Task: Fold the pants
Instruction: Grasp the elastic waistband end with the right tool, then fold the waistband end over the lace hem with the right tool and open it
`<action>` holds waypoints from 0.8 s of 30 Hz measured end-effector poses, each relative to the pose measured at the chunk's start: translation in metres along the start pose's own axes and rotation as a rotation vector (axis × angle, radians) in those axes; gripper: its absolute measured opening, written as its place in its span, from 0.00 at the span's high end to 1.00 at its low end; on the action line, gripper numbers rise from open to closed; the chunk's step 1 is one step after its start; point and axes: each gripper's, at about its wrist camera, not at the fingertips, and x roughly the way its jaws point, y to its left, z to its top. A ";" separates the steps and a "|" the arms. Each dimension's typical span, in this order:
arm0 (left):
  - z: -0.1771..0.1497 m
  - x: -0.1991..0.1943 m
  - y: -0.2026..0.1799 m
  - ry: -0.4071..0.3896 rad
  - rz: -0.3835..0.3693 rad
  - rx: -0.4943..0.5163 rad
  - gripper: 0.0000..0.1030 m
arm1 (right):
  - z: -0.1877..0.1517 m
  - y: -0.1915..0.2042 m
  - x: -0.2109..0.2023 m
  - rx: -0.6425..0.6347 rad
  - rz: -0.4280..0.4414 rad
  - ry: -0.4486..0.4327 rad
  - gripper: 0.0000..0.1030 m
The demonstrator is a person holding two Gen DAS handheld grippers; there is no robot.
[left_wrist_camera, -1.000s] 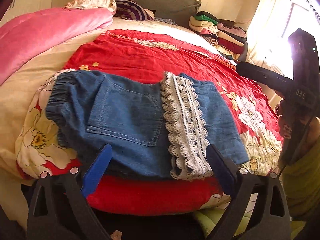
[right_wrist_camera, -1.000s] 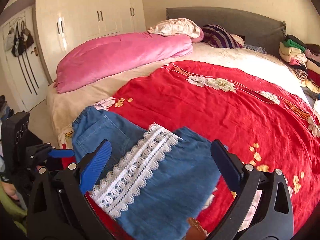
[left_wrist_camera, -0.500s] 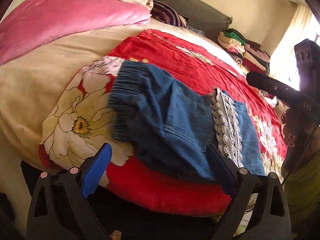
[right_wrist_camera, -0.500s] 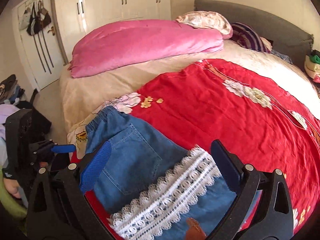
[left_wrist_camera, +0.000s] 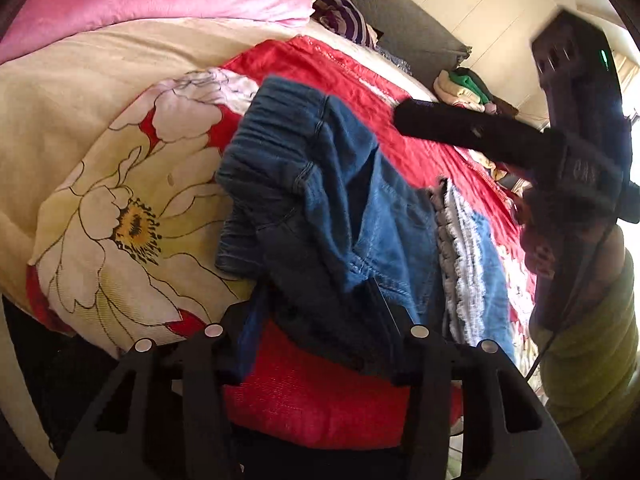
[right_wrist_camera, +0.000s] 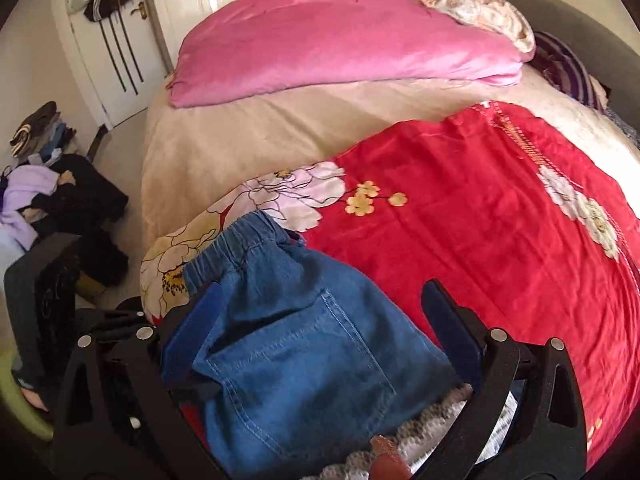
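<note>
Blue denim pants [left_wrist_camera: 360, 216] with a white lace band [left_wrist_camera: 460, 248] lie folded on the red floral quilt [left_wrist_camera: 328, 392] at the bed's near edge. My left gripper [left_wrist_camera: 316, 316] has its jaws narrowed around the near edge of the pants, and the denim bunches up between them. My right gripper [right_wrist_camera: 320, 336] is open, its blue pads on either side of the back pocket [right_wrist_camera: 304, 368] and above it. The elastic waistband [right_wrist_camera: 236, 248] points toward the bed's left edge. The right gripper body [left_wrist_camera: 520, 140] shows in the left wrist view over the pants.
A pink duvet [right_wrist_camera: 340, 40] lies at the far left of the bed. Stacked folded clothes [left_wrist_camera: 468, 92] sit at the far right by the headboard. A clothes pile [right_wrist_camera: 48, 192] is on the floor left of the bed, near a white door [right_wrist_camera: 108, 40].
My left gripper moved in and closed from wide open onto the pants' near edge, lifting and bunching the denim. My right gripper shifted left over the pocket, toward the waistband.
</note>
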 end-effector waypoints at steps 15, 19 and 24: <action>0.000 0.006 0.003 0.017 -0.007 0.007 0.54 | 0.012 0.016 0.073 -0.035 0.238 0.120 0.54; 0.004 0.004 0.000 0.015 -0.021 0.003 0.43 | 0.003 0.004 0.038 -0.014 0.292 0.013 0.72; 0.010 0.003 -0.018 0.016 -0.031 0.051 0.16 | -0.016 -0.026 -0.019 0.045 0.361 -0.132 0.72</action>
